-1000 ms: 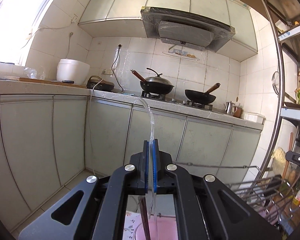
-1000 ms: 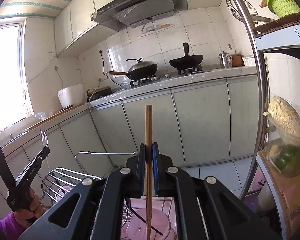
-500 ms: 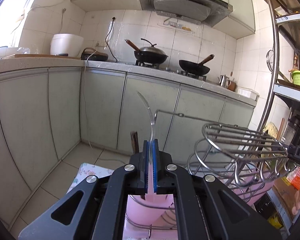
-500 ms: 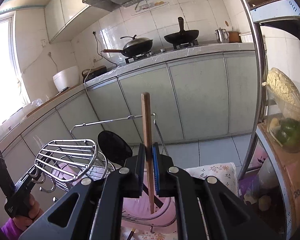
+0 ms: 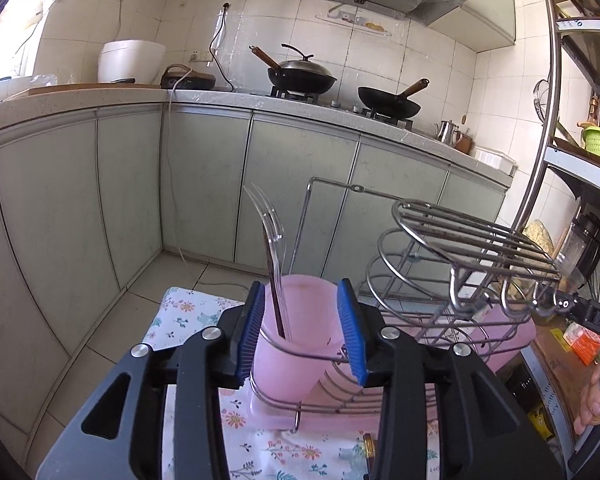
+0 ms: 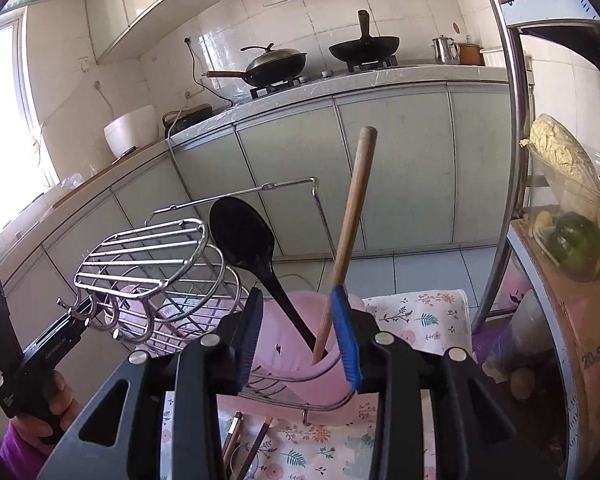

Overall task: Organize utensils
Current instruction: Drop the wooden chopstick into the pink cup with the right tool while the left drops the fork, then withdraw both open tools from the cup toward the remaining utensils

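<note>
Both tongs stand spread wide with nothing between their blue pads. The left gripper [image 5: 307,330] hangs just above a pink plastic utensil cup [image 5: 296,332] seated in the wire ring at one end of a chrome wire dish rack [image 5: 460,248]. A clear plastic fork [image 5: 269,232] stands in that cup, tines up and leaning a little to the left, beside a thin dark stick whose nature I cannot make out.

The right gripper [image 6: 300,334] hovers over a second pink plastic holder [image 6: 300,332] at the rack's other end. There a wooden-handled utensil [image 6: 350,232] leans to the right, its lower end down inside the cup, and a black plastic spoon [image 6: 244,236] rests with its bowl up, tilted to the left. The wooden handle runs close by the right-hand pad, but I cannot tell whether they touch.

To my eye the step in hand is the letting-go: each piece looks placed and free. On the flowered cloth [image 6: 420,316] below, two brown sticks [image 6: 244,444], perhaps chopsticks, lie loose in front of the rack, so the sorting is likely not finished. The next move calls for lifting both tools straight up, clear of the standing handles, as a sideways brush could tip the fork or the wooden piece out, then reaching down for the sticks.
</note>
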The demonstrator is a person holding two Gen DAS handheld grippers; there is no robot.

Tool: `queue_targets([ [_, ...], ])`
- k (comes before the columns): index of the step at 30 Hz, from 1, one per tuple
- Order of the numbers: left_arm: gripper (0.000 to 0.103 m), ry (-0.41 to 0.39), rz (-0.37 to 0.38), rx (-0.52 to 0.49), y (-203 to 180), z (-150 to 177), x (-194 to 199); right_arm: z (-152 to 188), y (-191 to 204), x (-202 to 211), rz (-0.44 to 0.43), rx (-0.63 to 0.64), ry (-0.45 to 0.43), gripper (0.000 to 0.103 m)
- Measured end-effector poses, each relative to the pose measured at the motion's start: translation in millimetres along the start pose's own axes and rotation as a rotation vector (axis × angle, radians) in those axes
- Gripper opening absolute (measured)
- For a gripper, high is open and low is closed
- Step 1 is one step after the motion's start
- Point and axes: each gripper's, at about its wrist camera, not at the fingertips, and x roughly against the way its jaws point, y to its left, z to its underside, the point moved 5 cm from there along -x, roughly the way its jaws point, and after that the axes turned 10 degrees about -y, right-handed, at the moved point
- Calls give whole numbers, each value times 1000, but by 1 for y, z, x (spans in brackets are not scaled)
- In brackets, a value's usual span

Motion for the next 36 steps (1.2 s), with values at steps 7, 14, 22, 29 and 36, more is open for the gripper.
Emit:
queue_targets([
  [7, 38, 32, -14, -19, -9, 12, 27, 19, 10, 23, -1, 6, 9, 35],
  [14, 38, 80, -8, -44, -24, 33, 48, 48, 36, 41, -12, 78, 27, 35],
  [22, 38, 145, -17, -56, -31, 56, 60, 84, 57, 43, -12, 126, 86, 35],
  [29, 38, 190, -40, -50, -26, 71, 65, 102, 67, 41, -12, 141, 114, 35],
  [36, 38, 224, -56, -50, -22, 86, 65, 113, 69, 37, -10, 135, 143, 35],
])
